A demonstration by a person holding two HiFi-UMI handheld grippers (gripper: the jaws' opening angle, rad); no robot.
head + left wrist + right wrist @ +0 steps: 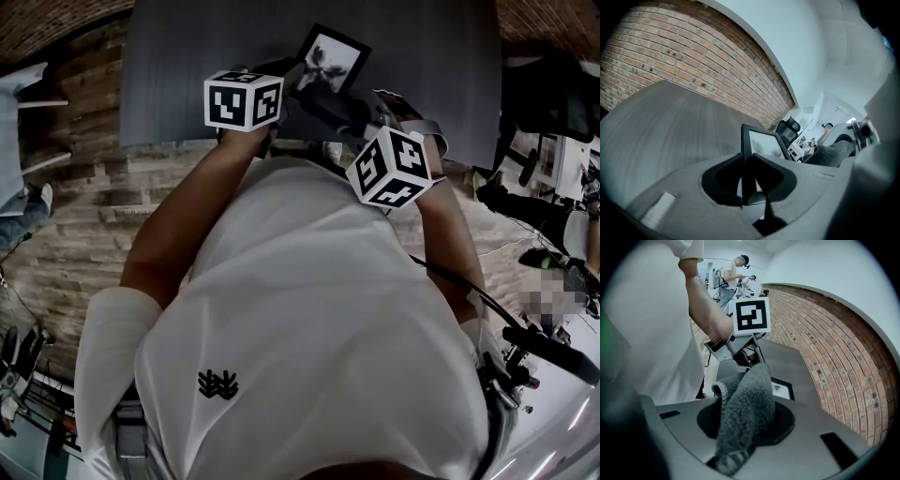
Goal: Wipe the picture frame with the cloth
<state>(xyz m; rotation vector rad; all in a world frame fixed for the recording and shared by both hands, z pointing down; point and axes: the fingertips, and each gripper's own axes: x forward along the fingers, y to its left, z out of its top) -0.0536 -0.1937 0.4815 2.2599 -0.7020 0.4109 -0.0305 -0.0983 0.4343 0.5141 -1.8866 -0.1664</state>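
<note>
Left gripper (748,157) pinches picture frame (328,58) by its edge, upper centre: stiff, light, glass probably fragile. Right gripper (746,420) clamps cloth (749,392): soft, limp.

A rectangular picture frame (330,58) with a black rim showed a pale grey and black monochrome print. The flat tabletop (178,84) was dark grey and faintly streaked. The fuzzy cloth (740,423) was charcoal grey, close to the matte grey bodies of the left gripper (748,161) and right gripper (749,401), whose cubes carried black square markers on white. The person's white T-shirt (319,319) bore a small black emblem. The curved wall (834,333) was red-brown brick with pale mortar.
</note>
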